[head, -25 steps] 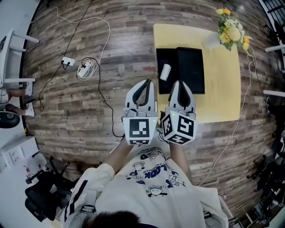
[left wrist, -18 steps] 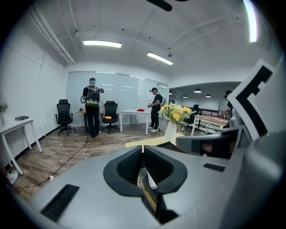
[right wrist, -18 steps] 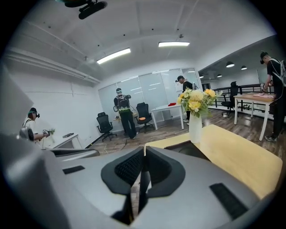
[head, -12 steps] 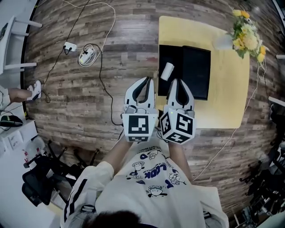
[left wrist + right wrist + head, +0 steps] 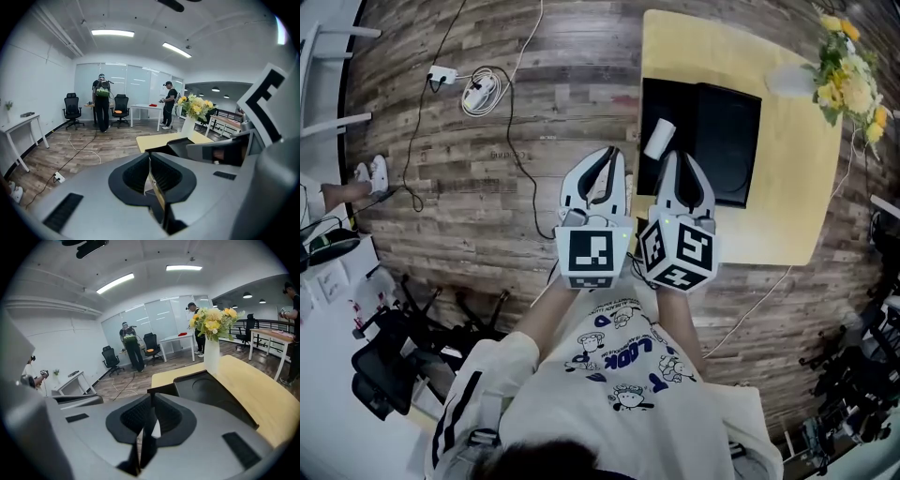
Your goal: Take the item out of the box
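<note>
The person's T-shirt (image 5: 630, 398) carries the print "LOOK", upside down; nothing else legible.

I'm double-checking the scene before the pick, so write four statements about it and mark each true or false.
1. A white item lies in the left half of the black box. True.
2. The right gripper holds that item. False: the right gripper is shut and empty.
3. A vase of yellow flowers stands on the yellow table. True.
4. The left gripper's fingers are spread wide. False: the left gripper is shut.
</note>
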